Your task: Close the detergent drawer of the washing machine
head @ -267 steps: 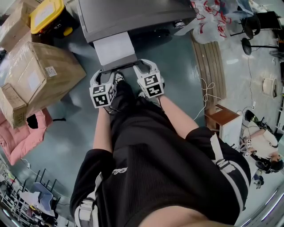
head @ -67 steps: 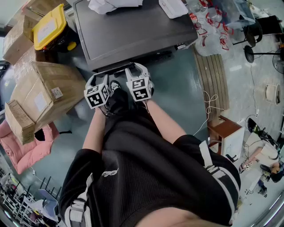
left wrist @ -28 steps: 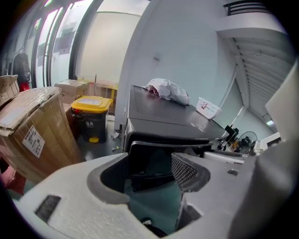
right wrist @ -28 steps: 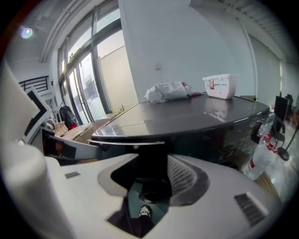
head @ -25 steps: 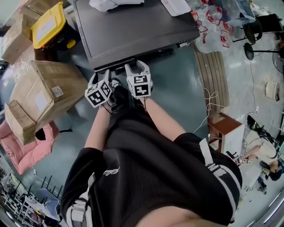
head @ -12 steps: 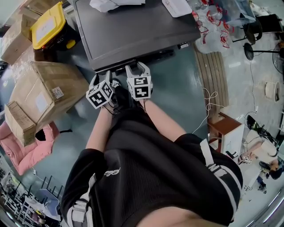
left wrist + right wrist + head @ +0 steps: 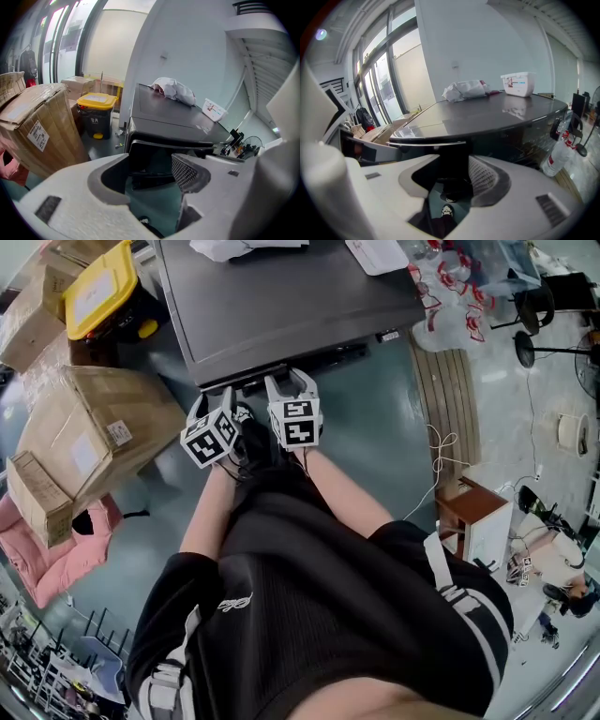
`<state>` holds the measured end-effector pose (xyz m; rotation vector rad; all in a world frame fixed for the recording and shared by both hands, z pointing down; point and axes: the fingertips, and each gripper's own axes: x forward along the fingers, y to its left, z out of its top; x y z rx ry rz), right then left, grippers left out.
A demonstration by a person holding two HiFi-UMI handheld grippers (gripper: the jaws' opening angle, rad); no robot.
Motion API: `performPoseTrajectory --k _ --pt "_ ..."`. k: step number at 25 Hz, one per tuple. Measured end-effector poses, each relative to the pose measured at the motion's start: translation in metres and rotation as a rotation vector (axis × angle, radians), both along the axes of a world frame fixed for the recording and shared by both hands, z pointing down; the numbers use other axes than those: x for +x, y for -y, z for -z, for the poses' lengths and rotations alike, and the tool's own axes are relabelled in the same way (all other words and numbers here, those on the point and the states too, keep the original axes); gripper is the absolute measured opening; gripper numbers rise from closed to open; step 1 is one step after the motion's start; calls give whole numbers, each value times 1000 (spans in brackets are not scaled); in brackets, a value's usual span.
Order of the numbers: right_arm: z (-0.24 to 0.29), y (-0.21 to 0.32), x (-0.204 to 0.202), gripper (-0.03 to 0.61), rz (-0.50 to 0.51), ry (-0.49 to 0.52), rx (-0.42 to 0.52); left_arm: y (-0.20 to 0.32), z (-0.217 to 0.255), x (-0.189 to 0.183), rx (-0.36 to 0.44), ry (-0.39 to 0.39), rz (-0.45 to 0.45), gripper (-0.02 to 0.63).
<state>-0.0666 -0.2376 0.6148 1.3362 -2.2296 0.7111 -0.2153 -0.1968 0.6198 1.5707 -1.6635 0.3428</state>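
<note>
The washer (image 7: 281, 306) stands at 12 o'clock from the person, its dark flat top filling the upper middle of the head view. Both grippers are held side by side at its front edge. The left gripper (image 7: 151, 165) has its jaws well apart with nothing between them; through the gap show the washer's dark front and the green floor below. The right gripper (image 7: 453, 169), just beside it at 3 o'clock, is also open and empty, and its gap frames the washer's front with a shoe (image 7: 449, 211) underneath. The drawer (image 7: 248, 381) seems to sit pushed in, flush with the washer's front just ahead of the jaws, though only a thin dark strip of it shows from above. Whether either gripper touches it cannot be told. A crumpled white bundle (image 7: 173, 89) and a white tub (image 7: 518, 84) lie on the far part of the washer's top. A big cardboard box (image 7: 94, 432) stands at 9 o'clock from the grippers. A bin (image 7: 98, 277) with a yellow lid stands at 10 o'clock, beside the washer's left corner.
</note>
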Motion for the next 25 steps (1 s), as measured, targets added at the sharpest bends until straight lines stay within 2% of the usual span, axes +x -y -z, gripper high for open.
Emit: performPoseTrajectory --k 12,15,17,22,25 --pt "-6 7 -2 176 15 -25 -10 7 -4 -3 -10 -5 -32 290" --pt "-5 12 -2 195 -13 -38 -17 13 -5 -5 -17 -9 -25 290" --pt "-5 12 -3 176 -19 -41 -17 13 -5 -5 -12 -3 -27 285" --pt "-4 2 -9 222 67 -61 -18 8 -5 -8 15 -8 -25 276" --pt "3 -6 -9 184 114 -54 8 1 -6 -1 16 -15 -61 216"
